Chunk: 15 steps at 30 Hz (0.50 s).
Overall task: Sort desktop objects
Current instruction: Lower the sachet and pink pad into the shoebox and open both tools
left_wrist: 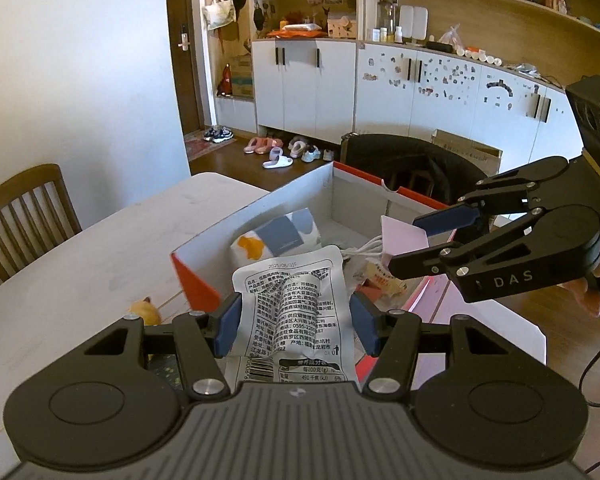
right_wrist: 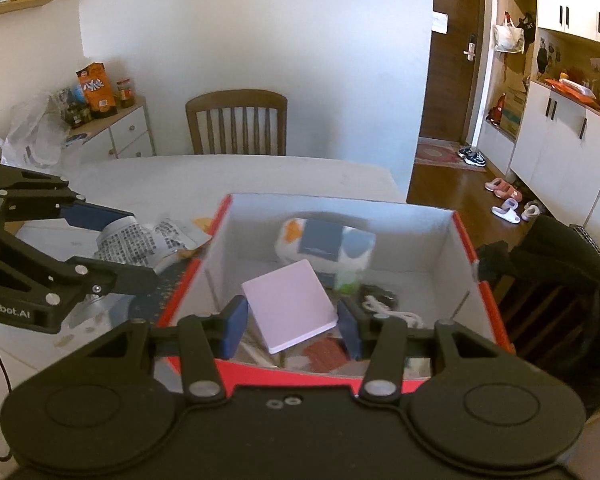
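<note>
My left gripper (left_wrist: 296, 320) is shut on a crumpled white snack packet (left_wrist: 296, 304) printed with black text, held just short of the near corner of a red-and-white cardboard box (left_wrist: 292, 188). The right wrist view shows that gripper (right_wrist: 136, 246) and the packet (right_wrist: 140, 240) left of the box (right_wrist: 420, 236). My right gripper (right_wrist: 292, 330) is shut on a tilted pink square pad (right_wrist: 290, 304) above the box's inside. From the left wrist view the right gripper (left_wrist: 406, 246) holds the pad (left_wrist: 404, 234) over the box. A patterned tissue pack (right_wrist: 324, 240) and a white cable (right_wrist: 384, 308) lie inside.
The box stands on a pale table (right_wrist: 260, 176). A small orange toy (left_wrist: 146, 310) lies on the table by the box's corner. A wooden chair (right_wrist: 236, 120) stands at the far side, and a black chair with a dark jacket (right_wrist: 560, 280) is right of the box.
</note>
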### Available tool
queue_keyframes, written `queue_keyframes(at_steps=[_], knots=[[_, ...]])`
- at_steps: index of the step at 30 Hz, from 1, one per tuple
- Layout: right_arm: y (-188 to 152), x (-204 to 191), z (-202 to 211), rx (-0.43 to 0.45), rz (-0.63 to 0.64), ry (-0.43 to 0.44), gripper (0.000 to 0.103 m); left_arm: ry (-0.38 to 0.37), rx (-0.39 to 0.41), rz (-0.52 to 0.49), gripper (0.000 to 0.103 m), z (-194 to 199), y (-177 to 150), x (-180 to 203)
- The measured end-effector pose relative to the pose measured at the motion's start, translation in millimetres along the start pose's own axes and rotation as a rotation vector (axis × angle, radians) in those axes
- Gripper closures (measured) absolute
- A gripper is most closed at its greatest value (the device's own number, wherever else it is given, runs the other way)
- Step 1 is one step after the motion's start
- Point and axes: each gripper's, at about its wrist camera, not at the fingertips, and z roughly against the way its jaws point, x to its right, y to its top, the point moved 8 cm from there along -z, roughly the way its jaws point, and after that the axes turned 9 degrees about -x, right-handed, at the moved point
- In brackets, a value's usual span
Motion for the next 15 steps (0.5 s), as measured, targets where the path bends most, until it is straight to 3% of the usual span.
queue_keyframes(at_steps=[15], knots=[[-4, 61, -31, -0.047, -0.019, -0.006, 0.055, 0.042, -0.118, -0.01, 0.046, -73, 27, 21]])
